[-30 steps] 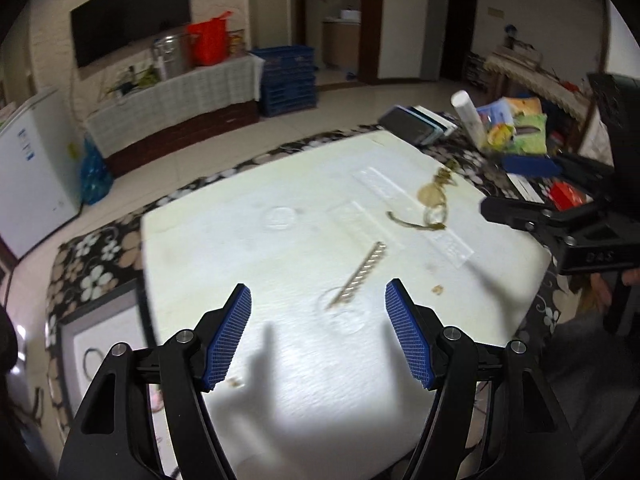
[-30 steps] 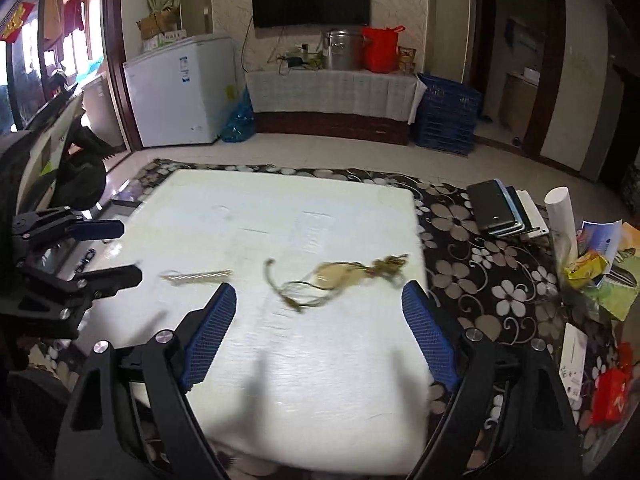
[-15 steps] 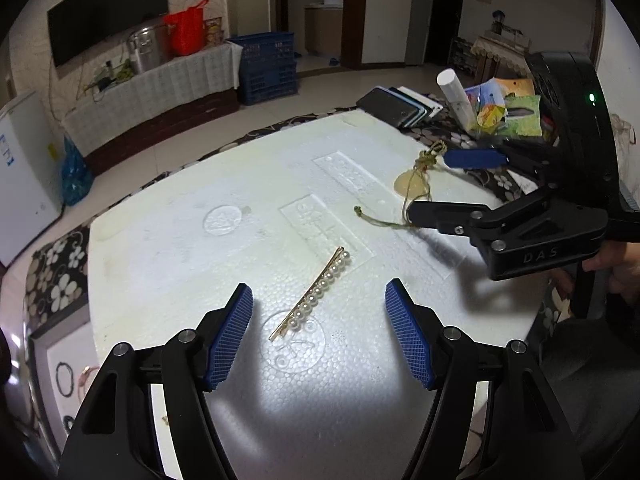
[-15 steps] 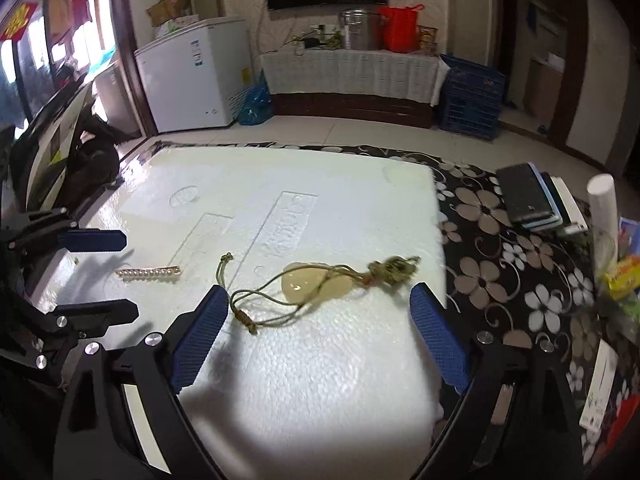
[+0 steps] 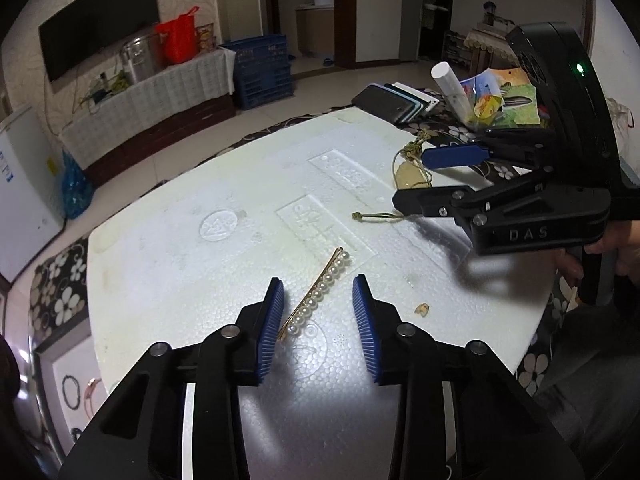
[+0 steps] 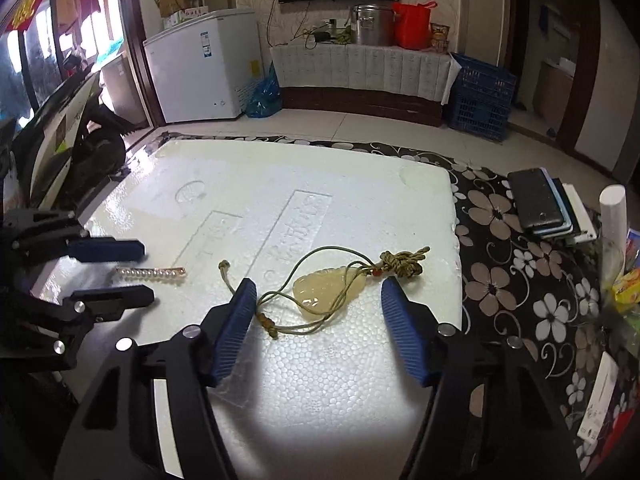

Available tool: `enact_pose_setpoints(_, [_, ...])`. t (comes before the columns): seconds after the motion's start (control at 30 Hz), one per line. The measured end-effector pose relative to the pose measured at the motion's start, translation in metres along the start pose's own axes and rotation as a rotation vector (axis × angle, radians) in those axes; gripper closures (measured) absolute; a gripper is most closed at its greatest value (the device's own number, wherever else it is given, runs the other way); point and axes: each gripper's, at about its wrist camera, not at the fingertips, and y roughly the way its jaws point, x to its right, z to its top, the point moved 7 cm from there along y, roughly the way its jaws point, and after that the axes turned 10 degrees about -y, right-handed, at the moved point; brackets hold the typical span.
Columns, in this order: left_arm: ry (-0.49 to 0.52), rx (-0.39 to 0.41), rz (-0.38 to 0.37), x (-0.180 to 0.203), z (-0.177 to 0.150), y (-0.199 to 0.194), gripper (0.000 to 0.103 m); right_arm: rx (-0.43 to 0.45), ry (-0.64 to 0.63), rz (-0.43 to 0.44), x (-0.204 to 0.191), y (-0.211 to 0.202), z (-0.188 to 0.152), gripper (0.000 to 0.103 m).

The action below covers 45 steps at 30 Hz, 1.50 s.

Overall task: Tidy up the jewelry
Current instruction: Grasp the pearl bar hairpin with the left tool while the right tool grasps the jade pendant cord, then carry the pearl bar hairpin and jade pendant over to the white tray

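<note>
A gold hair pin with a row of pearls (image 5: 320, 292) lies on the white foam board (image 5: 200, 260). My left gripper (image 5: 317, 282) straddles its near end; the jaws are closing, and the blue pads are still clear of the pin. A pale yellow carved pendant on an olive knotted cord (image 6: 328, 290) lies further right on the board (image 6: 320, 184). Around it my right gripper (image 6: 318, 284) is also closing, with the pads not touching it. The right wrist view shows the left gripper (image 6: 147, 272) at the pearl pin (image 6: 152, 272). The left wrist view shows the right gripper (image 5: 409, 180) over the pendant (image 5: 408, 172).
A stack of phones (image 6: 540, 204) and a white tube (image 6: 612, 216) lie on the floral cloth (image 6: 500, 288) to the right of the board. A tray with bracelets (image 5: 72, 392) sits off the board's left edge. A small crumb (image 5: 422, 309) lies near the left gripper.
Both grippers came down and closer to the board, then held still. Both pairs of jaws have narrowed around the pearl pin and the pendant.
</note>
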Motion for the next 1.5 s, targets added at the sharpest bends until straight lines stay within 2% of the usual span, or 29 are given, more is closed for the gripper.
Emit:
enact_pose_setpoints(0.1, [-0.003, 0.000, 0.001, 0.000, 0.000, 0.000, 0.069, -0.002, 0.040, -0.001, 0.006, 0.001, 0.001, 0.038])
enact_pose_setpoints(0.23, [-0.001, 0.002, 0.003, 0.000, 0.001, -0.001, 0.073, 0.008, 0.141, 0.041, 0.013, 0.001, 0.006, 0.036])
enact_pose_setpoints(0.33, [-0.001, 0.001, 0.003, 0.000, 0.002, -0.001, 0.079, 0.014, 0.205, 0.047, 0.019, 0.005, 0.010, 0.038])
enact_pose_setpoints(0.43, [0.002, 0.003, 0.008, -0.001, 0.002, -0.001, 0.085, -0.001, 0.188, -0.012, 0.021, 0.008, 0.013, 0.056])
enact_pose_setpoints(0.5, [0.001, 0.004, 0.008, -0.001, 0.002, -0.001, 0.088, -0.017, 0.160, -0.056, 0.020, 0.009, 0.012, 0.077])
enact_pose_setpoints(0.6, [0.000, 0.004, 0.015, -0.004, 0.003, 0.000, 0.095, -0.026, 0.156, -0.058, 0.020, 0.008, 0.011, 0.091])
enact_pose_setpoints(0.67, [-0.011, 0.002, 0.011, -0.005, 0.003, 0.000, 0.095, -0.013, 0.153, -0.065, 0.020, 0.005, 0.011, 0.098])
enact_pose_setpoints(0.97, [-0.025, 0.009, 0.001, -0.006, 0.004, -0.007, 0.095, 0.038, 0.083, -0.053, 0.000, -0.010, 0.024, 0.100])
enact_pose_setpoints(1.5, [-0.069, 0.071, 0.052, -0.020, 0.007, -0.047, 0.095, 0.172, 0.027, -0.017, -0.048, -0.050, 0.054, 0.100])
